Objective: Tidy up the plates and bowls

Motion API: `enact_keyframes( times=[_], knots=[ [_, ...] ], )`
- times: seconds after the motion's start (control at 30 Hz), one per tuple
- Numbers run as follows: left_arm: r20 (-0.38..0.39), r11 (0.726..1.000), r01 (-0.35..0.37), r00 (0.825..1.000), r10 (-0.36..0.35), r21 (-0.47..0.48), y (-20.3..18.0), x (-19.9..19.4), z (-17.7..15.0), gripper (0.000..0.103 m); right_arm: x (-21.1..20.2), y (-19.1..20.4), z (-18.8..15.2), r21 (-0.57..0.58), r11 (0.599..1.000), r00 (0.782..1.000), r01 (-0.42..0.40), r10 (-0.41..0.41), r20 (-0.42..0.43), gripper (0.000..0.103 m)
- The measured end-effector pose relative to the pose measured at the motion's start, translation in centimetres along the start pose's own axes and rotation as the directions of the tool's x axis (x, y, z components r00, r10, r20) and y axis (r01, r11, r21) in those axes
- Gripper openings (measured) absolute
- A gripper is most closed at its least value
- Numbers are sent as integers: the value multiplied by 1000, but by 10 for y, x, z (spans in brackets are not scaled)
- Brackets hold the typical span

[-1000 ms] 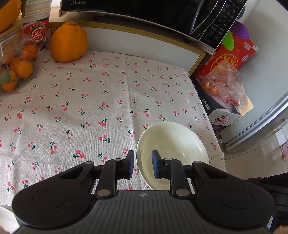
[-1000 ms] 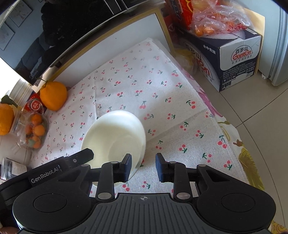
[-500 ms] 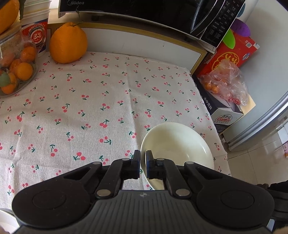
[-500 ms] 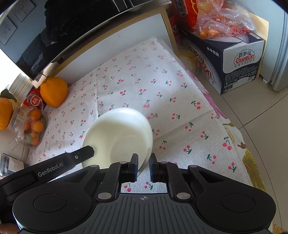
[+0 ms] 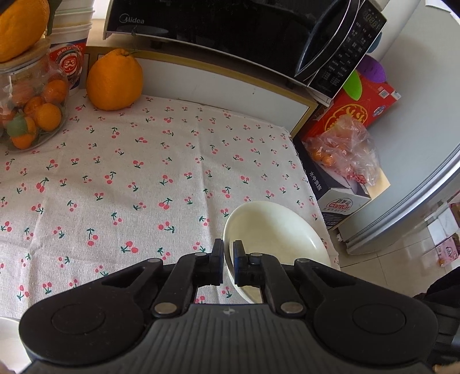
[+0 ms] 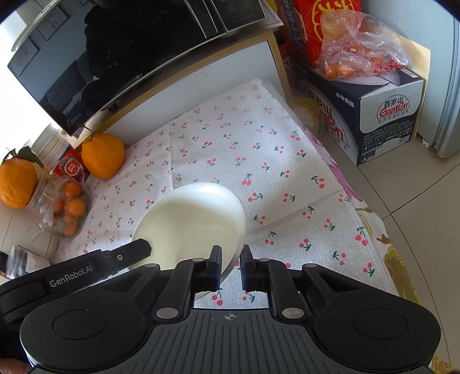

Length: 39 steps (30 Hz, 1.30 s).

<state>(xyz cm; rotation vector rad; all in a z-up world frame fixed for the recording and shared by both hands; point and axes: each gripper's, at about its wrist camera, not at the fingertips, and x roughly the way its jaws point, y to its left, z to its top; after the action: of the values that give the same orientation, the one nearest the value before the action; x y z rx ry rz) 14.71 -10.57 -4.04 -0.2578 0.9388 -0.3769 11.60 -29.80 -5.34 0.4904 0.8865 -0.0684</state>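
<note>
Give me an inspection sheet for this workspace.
Surface: cherry-print tablecloth, a few creases.
Job's things: one cream bowl, tilted, near the cloth's right edge.
Clutter: large orange and jar of small oranges at the back left.
Grippers: left tongs shut on the bowl's rim. Right tongs narrow, with the rim between the fingers; contact unclear.
Cables: nothing seen.
Surroundings: microwave on the shelf behind, Ganten carton on the tiled floor with a bag of fruit on top, fridge to the right.
</note>
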Motion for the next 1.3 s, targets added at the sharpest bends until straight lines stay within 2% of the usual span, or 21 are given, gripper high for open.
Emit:
enact_keyframes(
  times=[0.63, 0.93, 1.3],
  knots=[
    [50, 999, 35, 998, -36, 16, -4, -59, -20, 6, -58, 16, -25, -114, 991, 993, -65, 76, 93, 14],
    [59, 999, 30, 998, -33, 37, -3, -79, -38, 6, -76, 16, -56, -143, 984, 990, -104, 116, 81, 16],
    [38, 998, -4, 999, 2, 68, 1, -87, -61, 7, -80, 19, -81, -180, 978, 992, -103, 114, 51, 16]
  ],
)
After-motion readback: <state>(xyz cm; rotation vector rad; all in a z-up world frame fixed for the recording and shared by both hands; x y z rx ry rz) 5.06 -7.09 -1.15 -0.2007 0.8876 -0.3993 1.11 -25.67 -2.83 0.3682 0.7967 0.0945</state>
